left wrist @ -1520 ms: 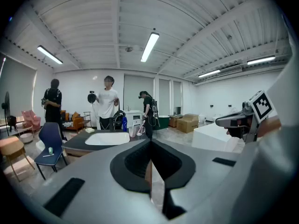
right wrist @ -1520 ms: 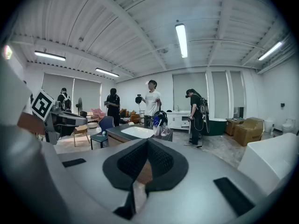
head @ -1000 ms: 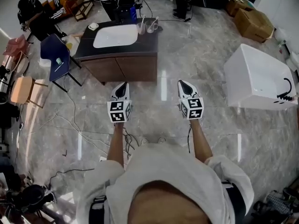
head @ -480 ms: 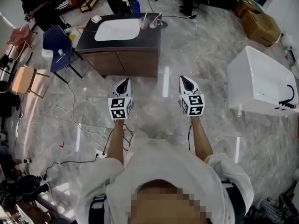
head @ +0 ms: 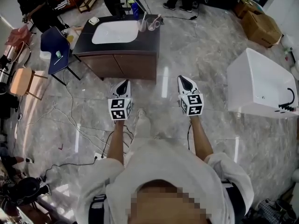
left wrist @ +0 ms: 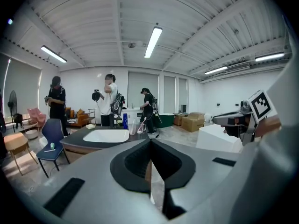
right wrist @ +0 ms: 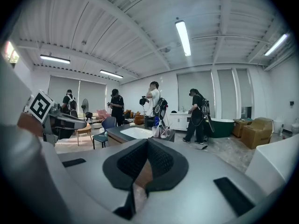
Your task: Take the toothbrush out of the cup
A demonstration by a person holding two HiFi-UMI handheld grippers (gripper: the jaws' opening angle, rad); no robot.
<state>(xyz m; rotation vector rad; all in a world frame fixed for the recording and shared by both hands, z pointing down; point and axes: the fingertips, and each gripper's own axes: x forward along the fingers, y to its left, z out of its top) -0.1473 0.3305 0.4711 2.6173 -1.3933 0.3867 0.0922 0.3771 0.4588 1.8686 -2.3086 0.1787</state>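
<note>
The left tongs (head: 122, 84) and right tongs (head: 185, 82) are kept clenched and empty, aimed at 12 o'clock, the table (head: 148, 41) being well apart. The toothbrush (head: 144, 17) is left leaning in its cup (head: 141, 26) near the table's far right corner.

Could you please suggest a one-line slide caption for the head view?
Left gripper and right gripper, both shut and empty, held above the floor, well short of the sink counter carrying two cups.

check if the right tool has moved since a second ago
Yes, slightly forward: the right tool now sits further past the near corner of the white bathtub.
</note>
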